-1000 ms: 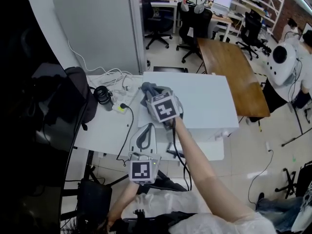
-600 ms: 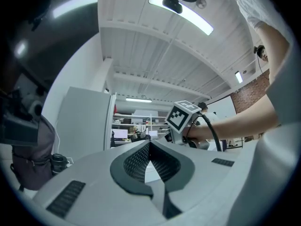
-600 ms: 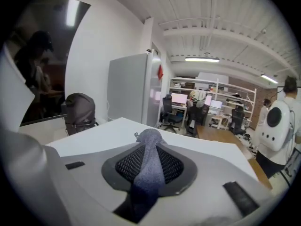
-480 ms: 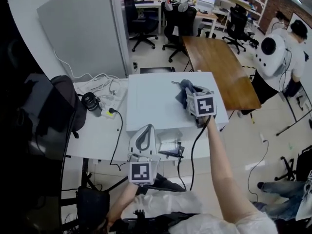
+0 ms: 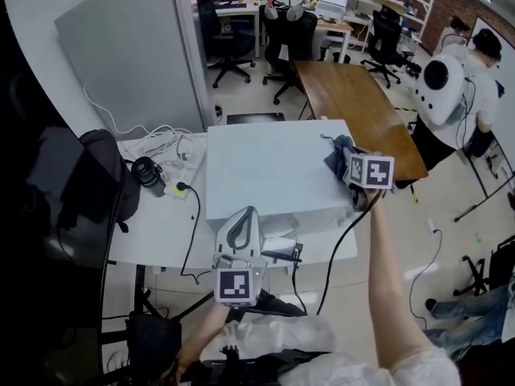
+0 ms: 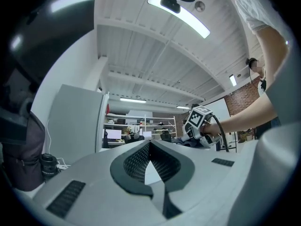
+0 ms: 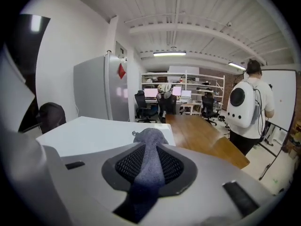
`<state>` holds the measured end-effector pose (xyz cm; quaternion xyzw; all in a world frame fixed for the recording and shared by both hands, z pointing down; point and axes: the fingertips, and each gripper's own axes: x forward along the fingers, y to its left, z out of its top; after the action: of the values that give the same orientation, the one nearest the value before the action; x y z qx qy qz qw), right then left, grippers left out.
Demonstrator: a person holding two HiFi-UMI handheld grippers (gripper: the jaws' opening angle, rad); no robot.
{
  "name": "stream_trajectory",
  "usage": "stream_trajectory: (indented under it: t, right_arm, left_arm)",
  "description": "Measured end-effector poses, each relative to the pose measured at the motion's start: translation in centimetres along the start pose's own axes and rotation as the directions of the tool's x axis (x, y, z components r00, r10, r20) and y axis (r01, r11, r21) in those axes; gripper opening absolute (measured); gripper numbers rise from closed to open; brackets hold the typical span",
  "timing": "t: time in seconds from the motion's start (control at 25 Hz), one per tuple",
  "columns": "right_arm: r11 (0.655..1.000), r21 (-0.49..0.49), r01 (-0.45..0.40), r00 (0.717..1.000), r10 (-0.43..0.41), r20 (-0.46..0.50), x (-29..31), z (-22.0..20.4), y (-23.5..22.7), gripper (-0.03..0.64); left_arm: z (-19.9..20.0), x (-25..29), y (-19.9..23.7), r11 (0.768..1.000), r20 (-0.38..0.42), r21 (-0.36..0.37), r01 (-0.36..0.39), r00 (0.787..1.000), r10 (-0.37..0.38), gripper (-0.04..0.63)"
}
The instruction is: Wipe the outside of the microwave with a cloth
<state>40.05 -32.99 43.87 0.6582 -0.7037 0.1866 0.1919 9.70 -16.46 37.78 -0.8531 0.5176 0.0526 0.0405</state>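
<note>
The white microwave [image 5: 273, 175] stands on a white table [image 5: 153, 223]; I see its flat top from above. My right gripper [image 5: 352, 175] is at the top's right edge, shut on a blue-grey cloth [image 5: 338, 153] that lies bunched on the surface. In the right gripper view the cloth [image 7: 149, 142] runs between the dark pads and out past the right gripper [image 7: 149, 168], with the microwave's top [image 7: 94, 131] beyond. My left gripper [image 5: 236, 222] hovers by the microwave's front, jaws slightly apart and nothing between them. The left gripper [image 6: 150, 168] view shows the right gripper [image 6: 201, 128] in the distance.
On the table to the left lie a black bag [image 5: 96, 175], a black lens-like cylinder [image 5: 148, 174] and a power strip with white cables [image 5: 173, 153]. A grey partition [image 5: 129, 55] stands behind. A wooden table [image 5: 354, 103] and a person with a white backpack [image 5: 447, 87] are to the right.
My right gripper has swept the cloth across the microwave's top from its left part to its right edge. The left gripper has stayed near the front.
</note>
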Motion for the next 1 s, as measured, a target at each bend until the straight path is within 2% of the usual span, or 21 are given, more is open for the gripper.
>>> stream_trajectory:
  t: [0.24, 0.36, 0.52, 0.64, 0.76, 0.88, 1.0]
  right_arm:
    - [0.998, -0.036, 0.049, 0.998, -0.049, -0.025, 0.4, 0.2, -0.3, 0.103]
    - [0.998, -0.056, 0.021, 1.0, -0.021, 0.008, 0.7, 1.8, 1.2, 0.107]
    - [0.997, -0.077, -0.026, 0.999, 0.03, 0.043, 2.1, 3.6, 3.9, 0.118]
    - [0.996, -0.05, -0.067, 0.998, 0.068, 0.009, 2.9, 2.7, 4.8, 0.135]
    - [0.996, -0.008, -0.094, 0.995, 0.094, 0.037, 2.6, 2.9, 4.8, 0.157]
    - [0.986, 0.063, -0.155, 0.984, 0.149, 0.093, 2.0, 3.9, 4.9, 0.176]
    - [0.969, 0.12, -0.216, 0.962, 0.19, 0.196, 0.0, 5.4, 5.3, 0.181]
  left_arm:
    - [0.2, -0.6, 1.6, 0.999, 0.001, 0.001, -0.036, 0.999, 0.036, 0.002]
    - [-0.1, -0.8, 2.1, 0.999, -0.008, -0.02, -0.048, 0.999, 0.047, 0.002]
    - [0.3, -0.6, 2.5, 0.999, 0.008, -0.01, -0.049, 0.999, 0.05, 0.002]
    - [0.5, -0.7, 2.6, 0.998, 0.011, -0.024, -0.054, 0.998, 0.054, 0.002]
    - [0.3, -0.8, 2.8, 0.998, -0.001, -0.023, -0.057, 0.998, 0.057, 0.002]
    - [0.0, -0.8, 2.9, 0.998, -0.01, -0.011, -0.06, 0.998, 0.06, 0.002]
    - [0.1, -0.7, 2.8, 0.998, 0.0, -0.018, -0.061, 0.998, 0.061, 0.002]
